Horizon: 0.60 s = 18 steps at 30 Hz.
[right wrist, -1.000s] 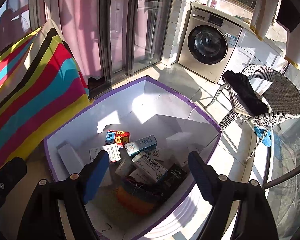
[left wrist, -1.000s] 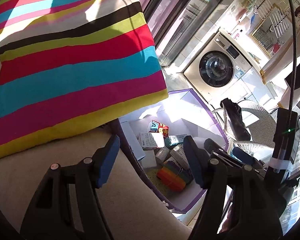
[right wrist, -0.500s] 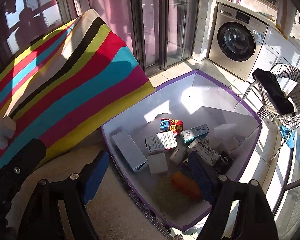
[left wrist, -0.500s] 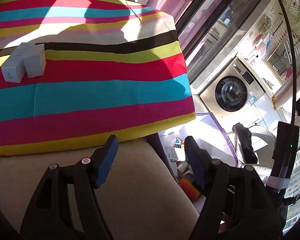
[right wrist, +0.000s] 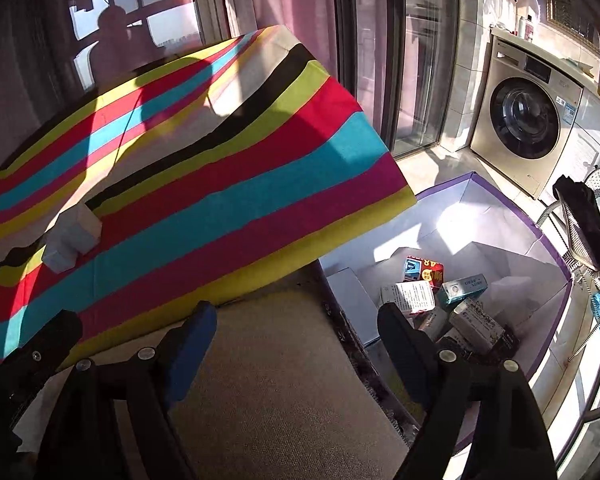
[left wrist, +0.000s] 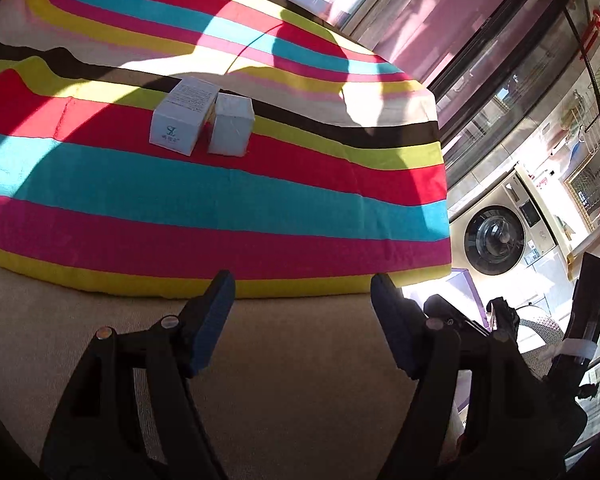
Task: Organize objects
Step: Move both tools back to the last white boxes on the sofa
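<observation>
A striped cloth [left wrist: 220,200] covers most of the surface, with a purple-edged bin [right wrist: 548,248] of small packages on the floor beside it. Two white boxes [left wrist: 202,122] sit touching on the cloth; left gripper [left wrist: 300,300], jaws just widened, and right gripper [right wrist: 296,328] are both spread, holding nothing

Striped cloth [left wrist: 220,200] matt woven; two boxes [left wrist: 204,122] smooth white card; beige surface [left wrist: 300,380] coarse weave
</observation>
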Available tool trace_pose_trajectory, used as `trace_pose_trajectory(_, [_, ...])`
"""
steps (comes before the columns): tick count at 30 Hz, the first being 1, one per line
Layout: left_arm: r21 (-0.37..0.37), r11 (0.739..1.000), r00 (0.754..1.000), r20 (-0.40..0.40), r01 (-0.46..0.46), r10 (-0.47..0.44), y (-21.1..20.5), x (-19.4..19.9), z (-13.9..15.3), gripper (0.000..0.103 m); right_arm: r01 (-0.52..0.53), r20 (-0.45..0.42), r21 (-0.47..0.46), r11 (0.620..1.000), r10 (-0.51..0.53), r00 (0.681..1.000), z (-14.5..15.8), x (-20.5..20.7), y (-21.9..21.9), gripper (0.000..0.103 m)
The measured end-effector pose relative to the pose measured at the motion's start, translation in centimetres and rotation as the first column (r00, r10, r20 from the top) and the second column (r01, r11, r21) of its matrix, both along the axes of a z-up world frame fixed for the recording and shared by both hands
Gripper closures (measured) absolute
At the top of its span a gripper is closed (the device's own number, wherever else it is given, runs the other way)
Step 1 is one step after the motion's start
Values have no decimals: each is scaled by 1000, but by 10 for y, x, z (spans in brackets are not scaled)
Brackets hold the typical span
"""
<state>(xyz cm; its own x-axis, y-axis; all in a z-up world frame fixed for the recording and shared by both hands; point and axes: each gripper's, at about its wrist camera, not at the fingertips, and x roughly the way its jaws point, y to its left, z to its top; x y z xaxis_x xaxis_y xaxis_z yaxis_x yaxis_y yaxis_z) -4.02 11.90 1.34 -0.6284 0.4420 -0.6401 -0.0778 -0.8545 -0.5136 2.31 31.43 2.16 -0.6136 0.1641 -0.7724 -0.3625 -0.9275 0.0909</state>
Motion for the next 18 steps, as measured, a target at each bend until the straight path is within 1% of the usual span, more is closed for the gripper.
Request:
trace_pose_trajectory(6, [-14, 996, 996, 13, -88, 88, -40, 0, -7, 28, -103, -21, 7, 995, 104, 994, 0, -20, -29, 19])
trace_pose_trajectory(10, [-30, 990, 990, 27, -139, 140, -62, -3, -12, 27, -151, -24, 15, 988, 152, 988, -2, -33, -45, 19])
trace_pose_trajectory(15, [-90, 977, 980, 19, -196, 198, -80, -18, -13, 25, -196, -39, 21, 980, 197, 980, -3, -43, -62, 19])
trace_pose_trajectory(18, [-120, 975, 981, 29, -188, 193, -85, -34, -17, 25, -215, -43, 9, 976, 216, 976, -5, -49, -68, 19])
